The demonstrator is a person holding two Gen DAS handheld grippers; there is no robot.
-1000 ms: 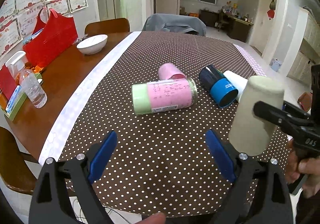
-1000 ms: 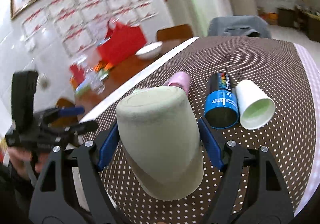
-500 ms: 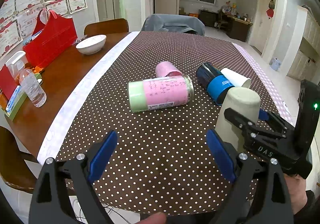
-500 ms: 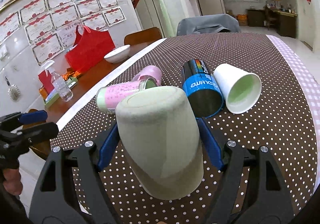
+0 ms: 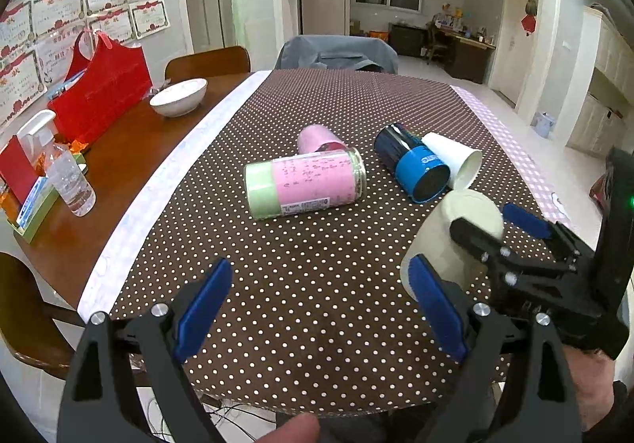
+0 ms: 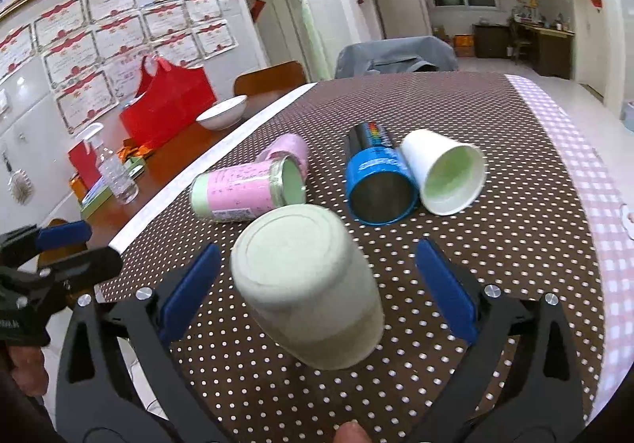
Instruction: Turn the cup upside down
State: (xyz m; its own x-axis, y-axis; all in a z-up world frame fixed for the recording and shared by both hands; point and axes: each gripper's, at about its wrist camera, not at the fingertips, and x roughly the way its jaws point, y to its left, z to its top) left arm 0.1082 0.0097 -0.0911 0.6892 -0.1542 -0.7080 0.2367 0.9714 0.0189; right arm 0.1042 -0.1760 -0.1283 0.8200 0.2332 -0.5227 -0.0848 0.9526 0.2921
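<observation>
The pale green cup (image 6: 307,286) stands base-up on the polka-dot tablecloth (image 6: 495,245), near its front edge, mouth down; whether the rim sits fully flat cannot be confirmed. Your right gripper (image 6: 313,290) straddles it with both blue pads clear of the wall on either side, so it grips nothing. Your left gripper (image 5: 321,310) hangs wide open and empty over bare cloth beside the cup.

Judgement: the flip looks done and release is the step in hand. Draw the right gripper straight back along its fingers, level, with the jaws spread, so neither pad clips the cup and tips it.

Beyond the cup lie a pink-labelled jar (image 6: 247,195), a blue can (image 6: 378,181) and a white paper cup (image 6: 443,171), all on their sides. Keep clear of them.
</observation>
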